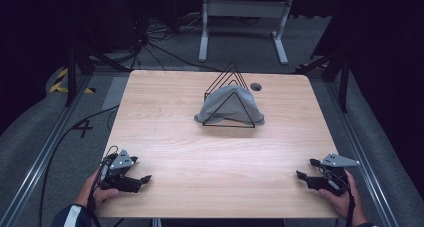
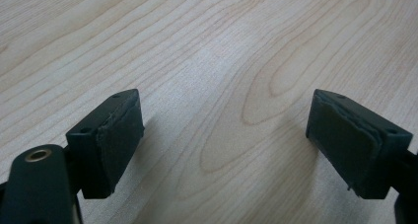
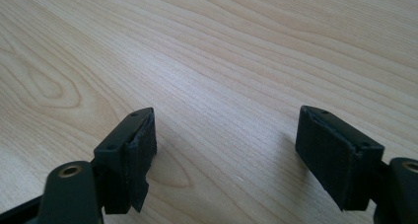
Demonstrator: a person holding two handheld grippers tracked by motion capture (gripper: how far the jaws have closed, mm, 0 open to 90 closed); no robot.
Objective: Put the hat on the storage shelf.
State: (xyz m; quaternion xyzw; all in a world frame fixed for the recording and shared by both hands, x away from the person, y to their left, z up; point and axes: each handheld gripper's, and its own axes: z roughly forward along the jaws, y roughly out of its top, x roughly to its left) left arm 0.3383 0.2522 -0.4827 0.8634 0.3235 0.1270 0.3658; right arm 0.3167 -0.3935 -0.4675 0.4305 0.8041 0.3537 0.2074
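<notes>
Both the left gripper (image 1: 141,179) and the right gripper (image 1: 305,170) rest low at the near corners of the table (image 1: 165,137) with jaws released and empty, seemingly parked, while the grey cloth (image 1: 227,106) draped over the wire rack (image 1: 231,72) lies well ahead of both, between their lines

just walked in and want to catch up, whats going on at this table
A person sits at a wooden table with a two-jaw gripper in each hand. The left gripper and right gripper both rest near the table's near edge, jaws open and empty. Farther back, a grey cloth is draped over a black wire rack of triangular frames. Neither gripper touches it.
</notes>
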